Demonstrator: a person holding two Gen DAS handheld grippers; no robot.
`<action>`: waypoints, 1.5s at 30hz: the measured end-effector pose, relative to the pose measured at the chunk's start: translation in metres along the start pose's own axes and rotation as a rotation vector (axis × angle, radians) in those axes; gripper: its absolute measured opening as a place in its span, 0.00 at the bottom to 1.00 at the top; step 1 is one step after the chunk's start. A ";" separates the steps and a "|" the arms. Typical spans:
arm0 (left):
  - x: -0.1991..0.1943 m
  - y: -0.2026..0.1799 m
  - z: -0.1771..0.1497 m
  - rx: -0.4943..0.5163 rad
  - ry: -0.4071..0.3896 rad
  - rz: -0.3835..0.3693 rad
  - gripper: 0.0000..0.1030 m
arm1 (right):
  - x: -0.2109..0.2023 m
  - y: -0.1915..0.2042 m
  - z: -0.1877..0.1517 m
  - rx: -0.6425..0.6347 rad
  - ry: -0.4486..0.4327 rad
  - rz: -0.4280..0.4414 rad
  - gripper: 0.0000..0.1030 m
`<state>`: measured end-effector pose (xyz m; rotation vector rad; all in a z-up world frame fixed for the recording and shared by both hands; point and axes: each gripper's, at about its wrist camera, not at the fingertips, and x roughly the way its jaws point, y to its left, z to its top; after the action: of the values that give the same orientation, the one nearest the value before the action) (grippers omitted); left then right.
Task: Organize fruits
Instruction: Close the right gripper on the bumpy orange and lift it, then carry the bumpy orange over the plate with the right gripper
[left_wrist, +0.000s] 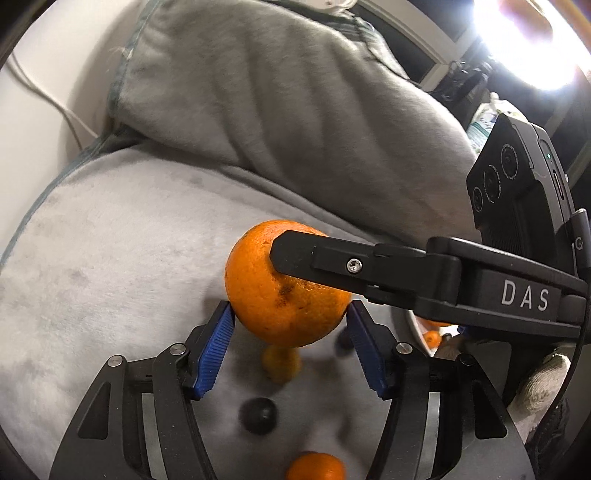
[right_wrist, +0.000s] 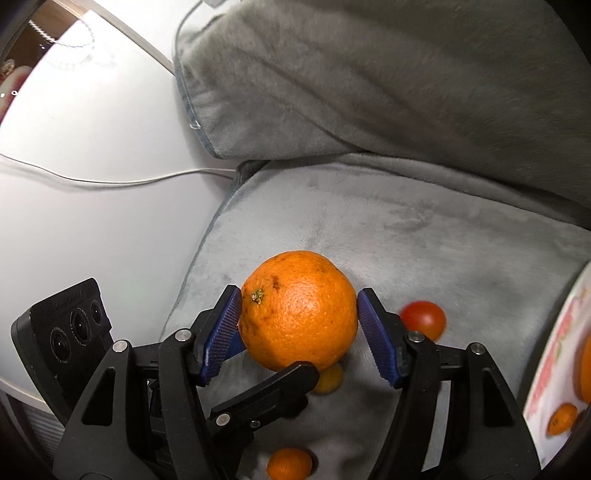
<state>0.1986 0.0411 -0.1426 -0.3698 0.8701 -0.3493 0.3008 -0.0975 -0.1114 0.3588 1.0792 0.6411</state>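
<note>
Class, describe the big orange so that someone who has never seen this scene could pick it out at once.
Start at the grey plush cushion. Above it, the left gripper and right gripper both clamp the big orange between blue pads. It is far larger than the small fruits lying below, and the only one lifted.

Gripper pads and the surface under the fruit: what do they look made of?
Pads: blue, ribbed, matte, likely rubber or soft plastic; fine ridges show where both grippers, right gripper and left gripper, press the orange. Cushion: grey plush fabric, probably velour or fleece; the nap shows brushed streaks and smudges.
</note>
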 end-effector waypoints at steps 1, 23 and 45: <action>-0.002 -0.003 -0.001 0.004 -0.003 -0.005 0.61 | -0.006 0.001 -0.001 0.002 -0.008 0.001 0.66; 0.011 -0.099 -0.022 0.133 0.016 -0.111 0.61 | -0.116 -0.037 -0.049 0.048 -0.130 -0.073 0.66; 0.057 -0.192 -0.051 0.259 0.135 -0.221 0.61 | -0.204 -0.124 -0.106 0.188 -0.225 -0.181 0.66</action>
<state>0.1647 -0.1615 -0.1243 -0.2028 0.9047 -0.6910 0.1788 -0.3271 -0.0852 0.4785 0.9450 0.3302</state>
